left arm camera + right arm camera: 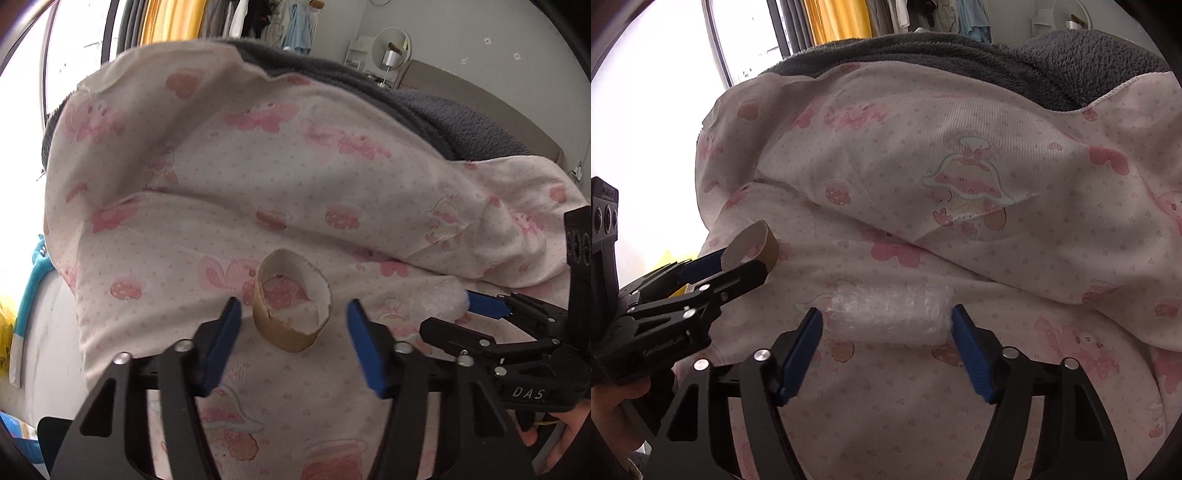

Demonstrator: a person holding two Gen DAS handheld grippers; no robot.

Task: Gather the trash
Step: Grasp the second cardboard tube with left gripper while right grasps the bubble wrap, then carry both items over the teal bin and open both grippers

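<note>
A short cardboard tape ring (291, 325) lies on the pink-printed quilt (258, 177). My left gripper (293, 302) is open, its blue pads (221, 343) on either side of the ring with a small gap on each side. A white bubble-wrap roll (890, 317) lies crosswise on the quilt (997, 266). My right gripper (885, 310) is open around it, the right pad (971, 354) at the roll's end and the left pad just clear. The right wrist view shows the ring (753, 238) at the left gripper's (738, 264) tips. The left wrist view shows the right gripper (480, 308) beside the bubble wrap (443, 299).
A grey fleece blanket (443, 114) is bunched behind the quilt. A bright window (665, 92) is at the left, with yellow curtains and hanging clothes (258, 18) at the back. A round mirror (391, 48) stands on the far right. A blue cloth (33, 291) hangs off the bed's left edge.
</note>
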